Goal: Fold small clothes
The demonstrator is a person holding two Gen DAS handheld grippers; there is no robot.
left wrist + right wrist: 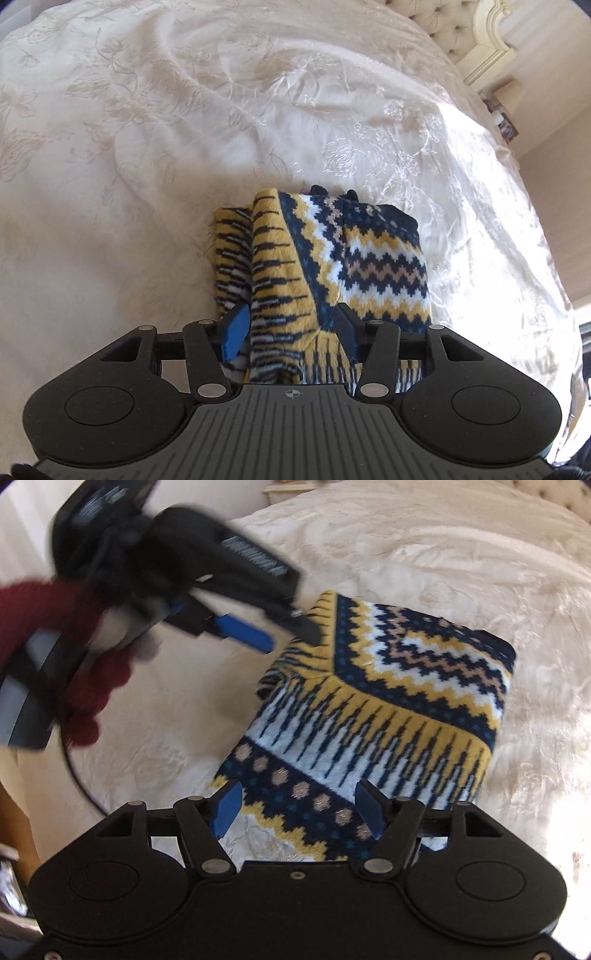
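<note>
Right wrist view shows the jumper [388,709] already gathered into a compact, roughly square bundle on the bed [480,554], so the folding looks nearly done; what seems left is tidying the loose flap at its left edge. Its knit is thick, patterned in navy, mustard, white and tan zigzags and dots. The left tongs [284,635] stand spread at that flap, one tip touching it. The right tongs [299,808] are spread too, hovering above the near edge, gripping nothing.
</note>
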